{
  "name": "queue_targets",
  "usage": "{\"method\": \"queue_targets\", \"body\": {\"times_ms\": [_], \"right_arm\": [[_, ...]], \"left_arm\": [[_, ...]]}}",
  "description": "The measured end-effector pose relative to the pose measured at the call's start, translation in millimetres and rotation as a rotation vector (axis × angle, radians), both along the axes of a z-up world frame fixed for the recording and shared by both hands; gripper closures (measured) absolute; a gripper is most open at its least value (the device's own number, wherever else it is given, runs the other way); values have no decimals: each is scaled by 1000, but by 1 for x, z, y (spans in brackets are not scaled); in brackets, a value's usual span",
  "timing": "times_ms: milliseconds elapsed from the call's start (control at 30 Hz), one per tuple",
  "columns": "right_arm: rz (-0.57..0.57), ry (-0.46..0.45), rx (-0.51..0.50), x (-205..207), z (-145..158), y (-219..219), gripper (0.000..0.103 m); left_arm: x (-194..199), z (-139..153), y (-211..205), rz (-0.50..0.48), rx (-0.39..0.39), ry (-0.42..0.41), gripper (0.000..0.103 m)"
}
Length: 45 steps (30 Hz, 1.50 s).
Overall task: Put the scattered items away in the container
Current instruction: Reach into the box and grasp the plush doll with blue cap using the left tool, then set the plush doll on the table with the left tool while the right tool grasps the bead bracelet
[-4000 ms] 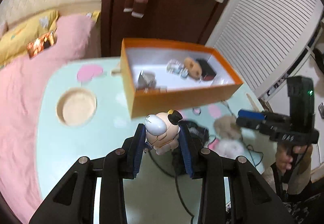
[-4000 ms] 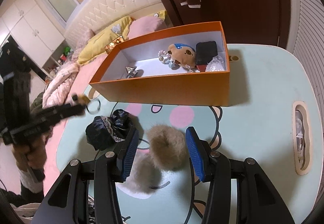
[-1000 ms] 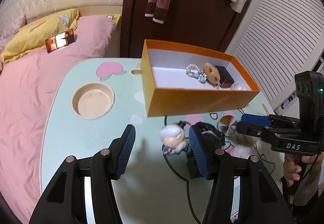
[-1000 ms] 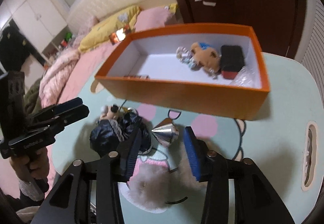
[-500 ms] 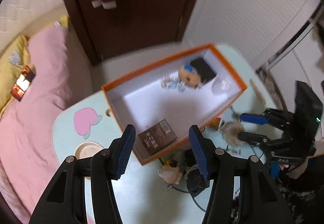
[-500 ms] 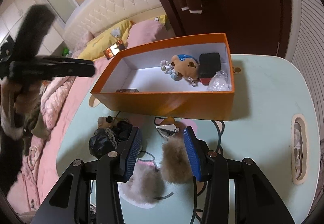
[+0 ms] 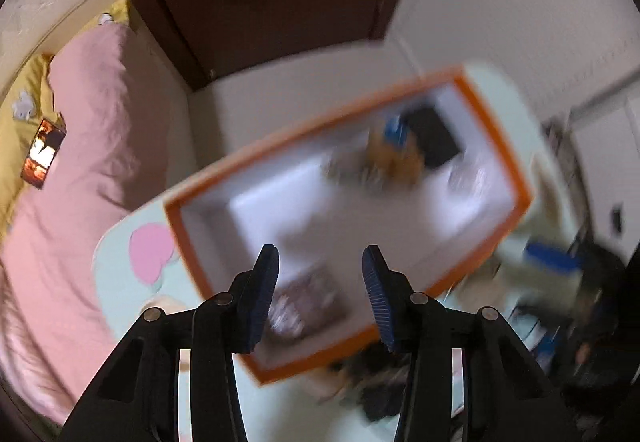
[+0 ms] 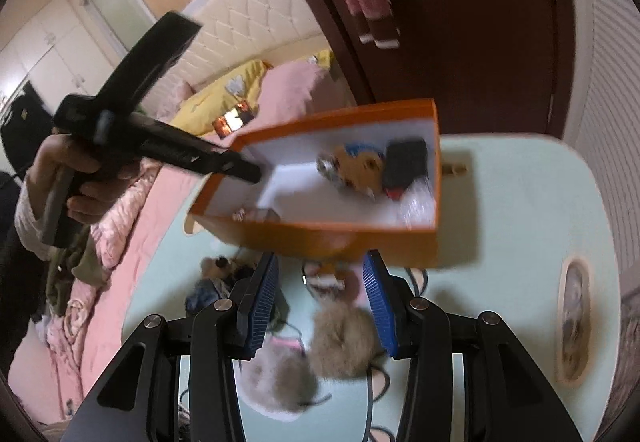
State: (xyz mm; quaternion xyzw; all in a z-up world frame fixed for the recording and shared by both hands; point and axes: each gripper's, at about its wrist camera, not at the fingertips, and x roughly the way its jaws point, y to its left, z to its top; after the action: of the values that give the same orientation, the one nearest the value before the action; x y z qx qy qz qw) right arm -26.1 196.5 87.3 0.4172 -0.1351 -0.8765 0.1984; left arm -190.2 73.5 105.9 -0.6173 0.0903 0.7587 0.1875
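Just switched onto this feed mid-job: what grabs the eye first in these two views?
The orange box dominates both views, sitting on the pale green table with a small plush toy and a black item at its far end. The left gripper reaches over its near corner, jaws closing on nothing. Fluffy pompoms lie on the table under the empty right gripper.

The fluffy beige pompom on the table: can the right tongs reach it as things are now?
Probably yes. The fluffy beige pompom lies uncovered on the table, just below the open, empty right tongs. The orange box stands beyond it, not over it.
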Motion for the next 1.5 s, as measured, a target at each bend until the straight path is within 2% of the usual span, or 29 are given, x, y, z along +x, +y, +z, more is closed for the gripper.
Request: {"method": "queue_targets", "body": {"times_ms": [100, 233, 367, 433, 533, 567, 667, 867, 1000, 1067, 1167, 1233, 1400, 1500], "right_arm": [[14, 17, -15, -2, 7, -4, 60], [14, 6, -29, 2, 3, -1, 60], [-9, -23, -41, 2, -5, 7, 60], [-15, -27, -45, 2, -8, 10, 60], [-16, -29, -53, 2, -9, 11, 60], [-15, -28, -54, 2, -9, 11, 60], [-15, -28, -54, 4, -10, 11, 60], [-24, -37, -46, 7, -12, 13, 60], [-28, -32, -45, 7, -10, 13, 60], [-27, -30, -41, 6, -9, 13, 60], [-24, -22, -37, 6, -6, 11, 60], [-21, -17, -38, 6, -4, 9, 60], [1, -17, -31, 1, 1, 1, 60], [17, -11, 10, -9, 7, -5, 60]], "left_arm": [[-5, -1, 27, -7, 33, 73, 58], [-11, -13, 55, -1, 100, 84, 58], [-19, -30, 66, 65, 35, 78, 58], [-21, -37, 68, 72, 51, 66, 58], [-21, -50, 71, 67, 23, 76, 58], [-20, -51, 69, 75, 50, 79, 59], [-17, -49, 61, 83, 135, 94, 75], [-6, -29, 33, 99, 292, 98, 76], [14, 7, -10, 151, 412, 172, 75], [32, 22, -29, 163, 440, 210, 75], [67, 34, -59, 184, 465, 270, 75], [86, 31, -76, 204, 474, 277, 75], [140, 7, -105, 256, 427, 297, 75], [164, -9, -121, 302, 395, 320, 75]]}}
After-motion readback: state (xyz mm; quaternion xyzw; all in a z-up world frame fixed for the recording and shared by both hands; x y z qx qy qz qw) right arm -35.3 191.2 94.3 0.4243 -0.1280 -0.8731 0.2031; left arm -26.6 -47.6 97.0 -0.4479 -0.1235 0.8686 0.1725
